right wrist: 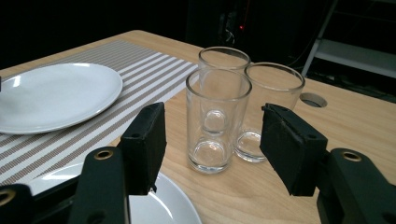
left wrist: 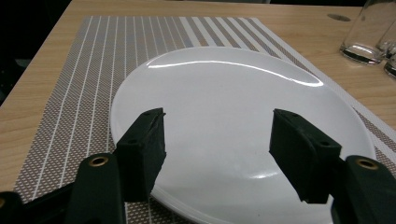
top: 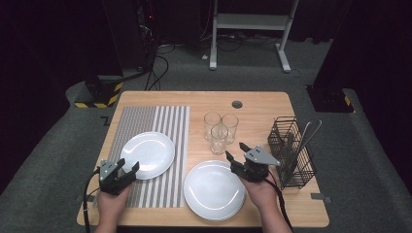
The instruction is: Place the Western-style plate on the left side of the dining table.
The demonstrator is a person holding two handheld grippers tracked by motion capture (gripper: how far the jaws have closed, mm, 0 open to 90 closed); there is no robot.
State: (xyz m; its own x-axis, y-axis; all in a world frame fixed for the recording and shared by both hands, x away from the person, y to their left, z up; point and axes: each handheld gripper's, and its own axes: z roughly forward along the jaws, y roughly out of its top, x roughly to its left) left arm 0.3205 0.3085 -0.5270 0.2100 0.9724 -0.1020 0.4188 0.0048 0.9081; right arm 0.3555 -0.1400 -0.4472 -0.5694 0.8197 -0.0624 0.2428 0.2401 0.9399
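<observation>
- The nearest glass (right wrist: pixel 217 122) is what the right gripper (top: pixel 241 156) points at: a clear, straight-walled tumbler standing upright on the bare wood, in front of two more glasses (right wrist: pixel 273 109), close enough that they may touch.
- I judge it light, stiff, smooth and breakable; the sure hold is across the wall about mid-height, squeezed gently, and the close neighbours leave little room for a jaw to slip behind it.
- The right gripper's jaws stand wide, one to each side of that glass in its own view, with air between and nothing held; it hovers above the far rim of the stacked plates (top: pixel 214 190).
- The plate on the mat (left wrist: pixel 238 126) lies flat on the striped placemat (top: pixel 165 121), at the left of the table; the left gripper (top: pixel 127 167) sits at its near edge, jaws wide apart and holding nothing.
- That plate looks glossy and hard, likely slippery and heavier than a glass; its thin rim, which I judge slightly raised, is the only place to pinch.
- Hard to make out: how many plates are in the stack, and whether the glasses' walls touch.
- The wire caddy (top: pixel 291 151) at the right holds cutlery, but the pieces blur together; the person's hands are cut off at the bottom edge.
</observation>
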